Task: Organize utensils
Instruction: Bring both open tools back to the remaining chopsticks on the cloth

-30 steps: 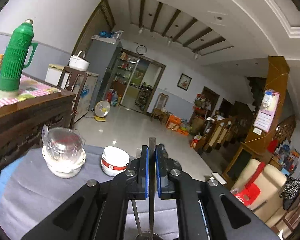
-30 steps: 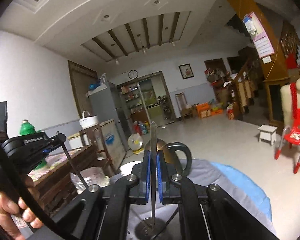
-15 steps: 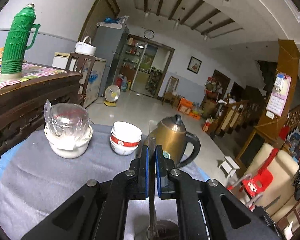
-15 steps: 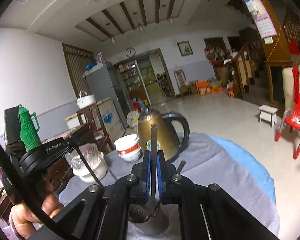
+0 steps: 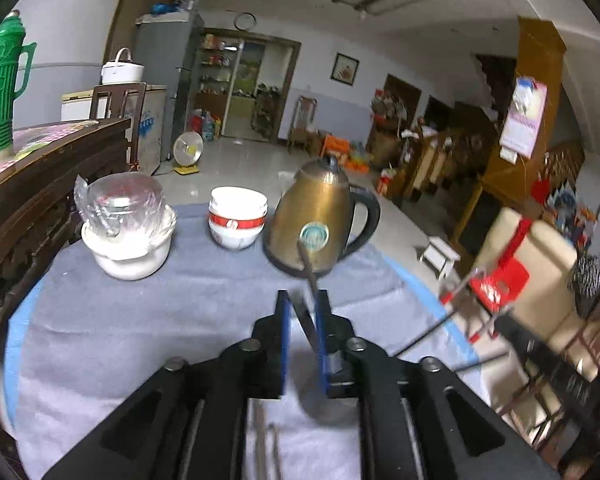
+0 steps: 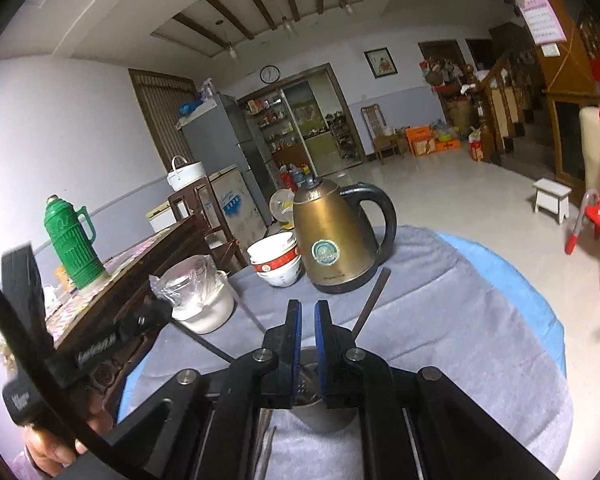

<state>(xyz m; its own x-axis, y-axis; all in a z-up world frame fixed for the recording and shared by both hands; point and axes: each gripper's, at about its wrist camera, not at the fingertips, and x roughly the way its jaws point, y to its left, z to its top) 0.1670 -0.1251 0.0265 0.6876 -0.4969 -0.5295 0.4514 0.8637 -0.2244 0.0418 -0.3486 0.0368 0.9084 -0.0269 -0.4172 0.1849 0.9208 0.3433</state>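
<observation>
A dark utensil (image 5: 309, 280) is seen leaning between the opening fingers of the left gripper (image 5: 301, 312), in front of the kettle (image 5: 320, 220). The right gripper (image 6: 307, 320) fingers are held nearly together, empty, above the metal cup (image 6: 320, 416), which stands on the desk (image 6: 440, 320) before the kettle, a utensil leaning out of it.

Both wrist cameras sit low and close over the bench (image 5: 148, 320), each looking forward and slightly down along its own fingers into the room. The 2 views share the brass kettle (image 5: 320, 220), the stacked bowls (image 5: 238, 216) and the green thermos (image 6: 72, 244); the right view looks from farther right.
</observation>
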